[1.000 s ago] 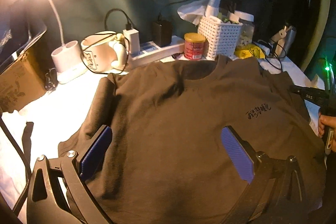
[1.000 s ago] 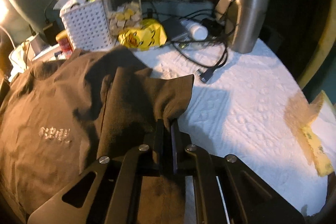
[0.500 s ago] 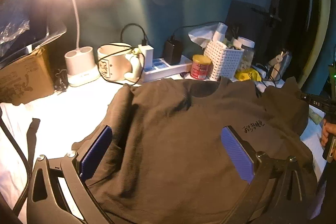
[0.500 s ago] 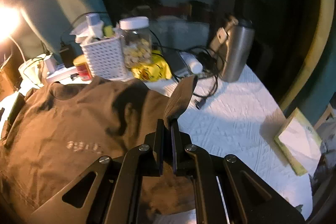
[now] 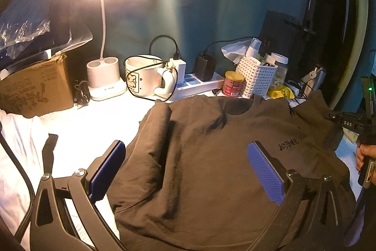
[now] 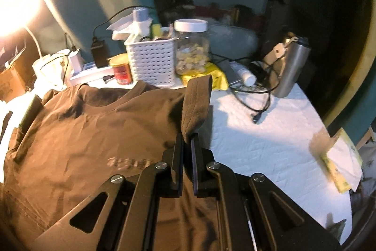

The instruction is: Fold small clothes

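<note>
A dark brown T-shirt (image 5: 206, 157) with small chest lettering lies front up on the white table cover. My left gripper (image 5: 185, 157) is open and empty, held above the shirt's lower left part, blue pads wide apart. My right gripper (image 6: 187, 140) is shut on the shirt's right sleeve (image 6: 196, 107), holding it lifted upright above the shirt's right shoulder. The shirt also fills the left of the right wrist view (image 6: 94, 147). The right gripper shows at the far right of the left wrist view (image 5: 352, 124).
Along the back edge stand a lit desk lamp (image 5: 105, 77), a white mug (image 5: 141, 79), a power strip (image 5: 199, 86), a red can (image 6: 121, 69), a white basket (image 6: 152, 62), a jar (image 6: 191, 46) and a steel bottle (image 6: 291, 69) with cables. A cardboard box (image 5: 35, 88) is at left.
My right gripper has raised the pinched sleeve off the table and carried it up over the shirt's right side. My left gripper has lifted and pulled back, still open.
</note>
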`<act>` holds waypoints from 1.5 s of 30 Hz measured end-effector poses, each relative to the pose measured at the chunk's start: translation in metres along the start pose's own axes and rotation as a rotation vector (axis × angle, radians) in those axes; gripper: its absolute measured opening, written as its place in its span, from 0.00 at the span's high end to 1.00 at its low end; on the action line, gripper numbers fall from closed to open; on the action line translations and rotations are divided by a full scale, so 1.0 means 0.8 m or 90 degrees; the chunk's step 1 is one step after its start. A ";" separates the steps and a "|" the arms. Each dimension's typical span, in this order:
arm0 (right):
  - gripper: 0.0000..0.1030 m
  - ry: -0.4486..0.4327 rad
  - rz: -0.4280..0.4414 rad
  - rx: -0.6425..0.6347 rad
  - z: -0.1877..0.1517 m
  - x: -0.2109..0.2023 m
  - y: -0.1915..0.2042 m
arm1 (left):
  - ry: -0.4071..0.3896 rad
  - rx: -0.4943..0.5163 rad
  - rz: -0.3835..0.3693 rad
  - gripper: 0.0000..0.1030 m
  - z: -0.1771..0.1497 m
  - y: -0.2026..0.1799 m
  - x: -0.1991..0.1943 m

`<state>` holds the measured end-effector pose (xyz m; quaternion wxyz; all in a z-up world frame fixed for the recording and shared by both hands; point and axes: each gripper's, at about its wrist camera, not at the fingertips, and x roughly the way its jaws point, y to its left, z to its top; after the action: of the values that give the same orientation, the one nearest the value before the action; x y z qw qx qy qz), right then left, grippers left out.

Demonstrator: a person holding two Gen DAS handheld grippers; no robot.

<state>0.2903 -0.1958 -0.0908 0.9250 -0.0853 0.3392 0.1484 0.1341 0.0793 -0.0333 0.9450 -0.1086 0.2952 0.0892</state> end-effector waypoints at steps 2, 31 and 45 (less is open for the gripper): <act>0.93 0.012 0.008 -0.006 -0.003 0.006 0.013 | 0.008 -0.003 -0.003 0.01 -0.003 0.004 0.002; 0.52 0.110 0.127 0.018 -0.093 -0.005 0.047 | 0.058 0.017 -0.046 0.01 -0.025 -0.038 -0.001; 0.52 0.151 0.167 0.041 -0.129 -0.007 0.042 | 0.073 0.046 -0.003 0.01 -0.021 -0.037 -0.005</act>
<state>0.2128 -0.1923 -0.1673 0.8533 -0.0278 0.4589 0.2462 0.1291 0.0462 -0.0401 0.9301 -0.0802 0.3515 0.0703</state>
